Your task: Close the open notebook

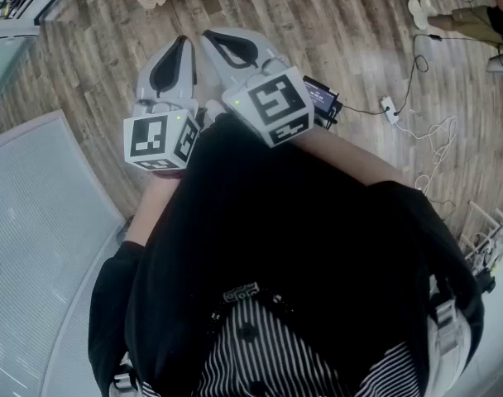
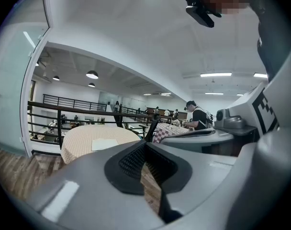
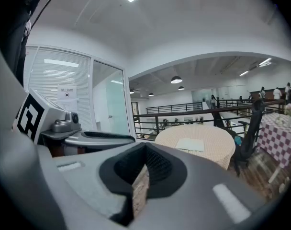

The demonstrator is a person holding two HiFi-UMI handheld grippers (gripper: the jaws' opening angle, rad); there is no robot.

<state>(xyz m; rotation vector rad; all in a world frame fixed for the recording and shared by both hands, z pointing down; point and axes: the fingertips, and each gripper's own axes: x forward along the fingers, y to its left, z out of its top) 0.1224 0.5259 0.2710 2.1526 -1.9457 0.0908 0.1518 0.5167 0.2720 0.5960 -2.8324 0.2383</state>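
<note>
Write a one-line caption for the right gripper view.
Right gripper, shut and empty, faces a distant round table with the notebook lying on it.

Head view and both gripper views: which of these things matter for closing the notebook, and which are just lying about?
For the job:
- notebook, lying on the round table
- left claw and right claw, both shut and empty

Lying about:
- checked table
- black chair
- power strip on the floor
- railing

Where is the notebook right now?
In the right gripper view, the notebook lies right of centre on the round table with the beige cloth, just in front of the black railing.
</note>
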